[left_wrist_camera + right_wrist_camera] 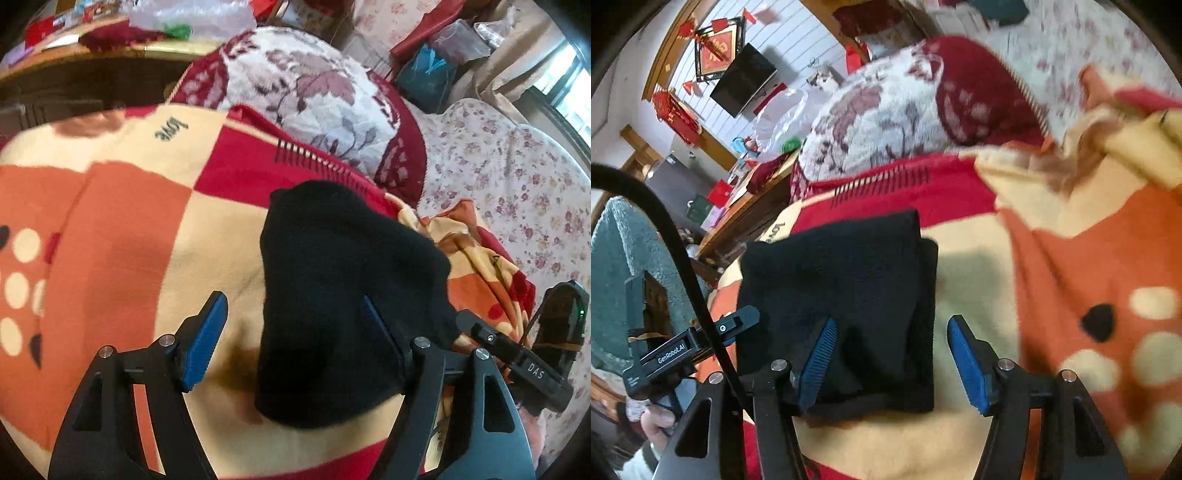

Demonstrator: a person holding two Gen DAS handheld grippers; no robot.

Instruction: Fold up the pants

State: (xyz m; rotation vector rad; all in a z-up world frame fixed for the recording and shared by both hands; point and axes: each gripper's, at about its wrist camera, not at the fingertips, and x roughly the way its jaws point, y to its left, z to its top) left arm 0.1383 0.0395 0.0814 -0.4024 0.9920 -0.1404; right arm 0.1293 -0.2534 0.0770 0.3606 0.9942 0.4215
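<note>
Our left gripper [291, 325] has its jaws spread wide, pinching nothing; its left pad hangs over bare blanket while the right pad sits against the folded black pants [343, 295], which lie partly between the jaws. Our right gripper [890, 363] is also spread, with the near right corner of the pants [842, 295] lying between its blue pads and no pad pressing the cloth. The pants form a compact dark bundle, their folded edges roughly straight, resting on a fleece blanket [129, 221] of orange, cream and red blocks spread over a bed. To the left of the pants in the left wrist view, and to their right in the right wrist view, the blanket is flat and open. Beyond the far edge of the pants rises a plump floral cushion [310, 96], and past it a floral sheet [517, 192]. A wooden table [110, 55] crowded with clutter borders the bed.
</note>
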